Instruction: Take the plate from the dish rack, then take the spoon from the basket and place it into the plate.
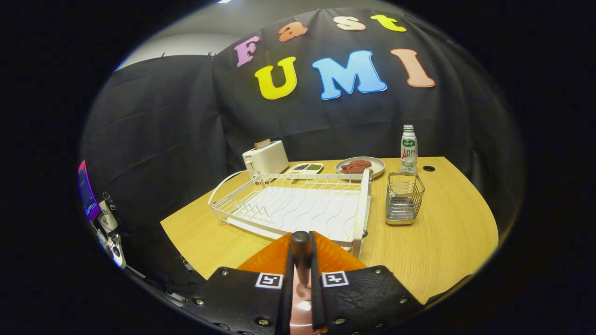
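Wooden bench [442,242] carries a white wire dish rack [298,207] and wire basket [404,197]; near, the gripper [301,279] pinches a spoon [301,260] over an orange plate [274,258].

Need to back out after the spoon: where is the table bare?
Gripper holds spoon over orange plate. Bare: table right of and before basket; strip left of rack. Crowded: behind rack, toaster, dish, meat plate, bottle.

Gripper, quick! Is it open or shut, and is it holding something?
Gripper: shut on the spoon, whose dark handle sticks up between the fingers, above the orange plate.
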A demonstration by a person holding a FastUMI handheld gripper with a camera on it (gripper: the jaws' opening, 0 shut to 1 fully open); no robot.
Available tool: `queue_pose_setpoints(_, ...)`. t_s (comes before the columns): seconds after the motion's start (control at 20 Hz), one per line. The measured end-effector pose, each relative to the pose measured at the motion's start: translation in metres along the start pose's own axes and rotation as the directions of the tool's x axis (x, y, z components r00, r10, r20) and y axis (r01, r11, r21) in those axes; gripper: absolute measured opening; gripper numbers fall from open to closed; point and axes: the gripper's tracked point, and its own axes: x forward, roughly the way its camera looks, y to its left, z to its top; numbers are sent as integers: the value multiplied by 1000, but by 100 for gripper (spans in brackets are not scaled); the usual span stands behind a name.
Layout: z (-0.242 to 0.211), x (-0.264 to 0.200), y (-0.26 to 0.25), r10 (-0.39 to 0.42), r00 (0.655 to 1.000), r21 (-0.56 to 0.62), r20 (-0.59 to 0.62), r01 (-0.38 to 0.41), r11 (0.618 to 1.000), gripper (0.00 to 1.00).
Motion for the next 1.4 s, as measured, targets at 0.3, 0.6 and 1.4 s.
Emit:
queue_pose_setpoints(0.3,31,-8,14,31,997,-40,72,-28,999,22)
queue_pose_setpoints(0.6,48,-15,17,39,994,-43,103,-35,998,22)
queue_pose_setpoints(1.4,119,-30,-17,-54,969,-53,243,69,996,22)
